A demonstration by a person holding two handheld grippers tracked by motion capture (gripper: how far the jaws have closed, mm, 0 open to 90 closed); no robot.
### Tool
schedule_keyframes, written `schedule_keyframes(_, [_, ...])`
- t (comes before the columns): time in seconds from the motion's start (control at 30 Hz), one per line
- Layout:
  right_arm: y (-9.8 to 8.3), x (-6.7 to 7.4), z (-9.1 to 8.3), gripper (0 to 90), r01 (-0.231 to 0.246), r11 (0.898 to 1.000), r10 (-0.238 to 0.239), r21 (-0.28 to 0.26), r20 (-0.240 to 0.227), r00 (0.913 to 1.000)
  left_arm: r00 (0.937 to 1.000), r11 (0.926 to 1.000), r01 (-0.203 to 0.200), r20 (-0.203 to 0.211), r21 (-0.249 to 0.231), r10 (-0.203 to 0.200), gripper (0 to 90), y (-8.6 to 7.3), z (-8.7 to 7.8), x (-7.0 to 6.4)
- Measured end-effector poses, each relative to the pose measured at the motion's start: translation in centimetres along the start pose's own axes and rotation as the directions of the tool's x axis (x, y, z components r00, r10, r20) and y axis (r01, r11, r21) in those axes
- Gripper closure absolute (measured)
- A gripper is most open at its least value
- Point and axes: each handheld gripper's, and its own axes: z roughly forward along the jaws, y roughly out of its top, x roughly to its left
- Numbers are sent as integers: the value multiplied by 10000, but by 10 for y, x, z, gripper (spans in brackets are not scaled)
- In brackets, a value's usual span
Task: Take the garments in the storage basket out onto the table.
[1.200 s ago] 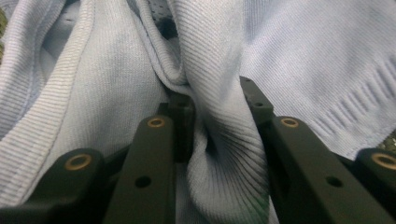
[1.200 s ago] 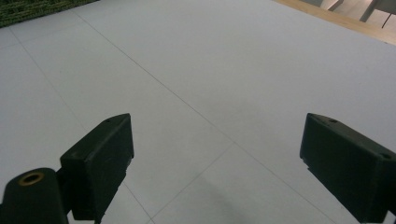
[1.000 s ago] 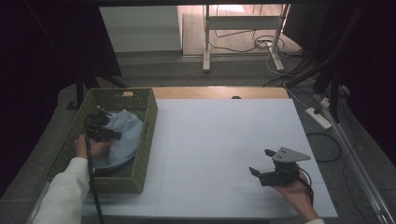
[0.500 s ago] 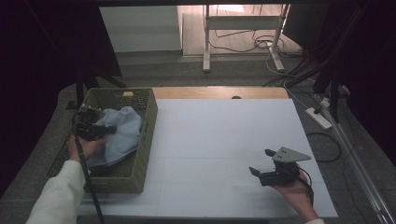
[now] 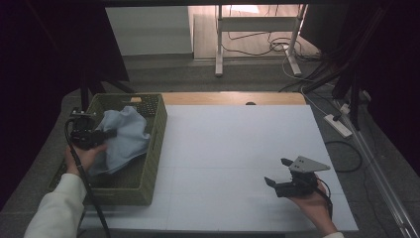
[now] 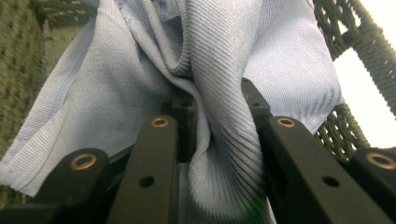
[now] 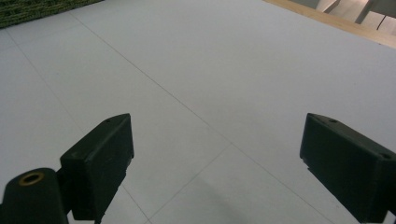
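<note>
A light blue knitted cloth (image 5: 124, 139) hangs partly lifted inside the green woven basket (image 5: 156, 144) at the table's left. My left gripper (image 5: 101, 134) is shut on a bunched fold of that cloth (image 6: 210, 93), whose ribbed fabric is pinched between the two black jaws. The basket's wall (image 6: 355, 42) shows behind the cloth in the left gripper view. Near the table's front right, my right gripper (image 5: 278, 172) rests low over the white tabletop (image 7: 224, 70), open, with nothing between its fingers (image 7: 100, 154).
The white table surface (image 5: 237, 148) spreads between the basket and the right hand, with a wooden strip (image 5: 233, 98) along its far edge. Beyond it stand a metal frame (image 5: 257, 39) and loose cables on the floor. A power strip (image 5: 339, 125) lies off the right edge.
My left gripper has risen and drawn back toward the basket's left side, lifting the blue cloth with it. The right gripper has stayed put.
</note>
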Motion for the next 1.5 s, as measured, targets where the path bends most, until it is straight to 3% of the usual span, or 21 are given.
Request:
schedule_keyframes(0.37, [0, 0, 0, 101, -24, 10000, 24, -12, 18, 10000, 9990, 9950, 377, 274, -927, -353, 737, 3, -20, 4])
schedule_keyframes(0.8, [0, -1, -1, 102, -59, 10000, 59, -25, 45, 10000, 9984, 9877, 468, 393, -1491, -414, 737, 4, -34, 1])
schedule_keyframes(1.5, [0, -1, -1, 101, -24, 10000, 24, -1, 56, 10000, 9963, 9679, 577, 760, -2444, -402, 737, 6, -53, -7])
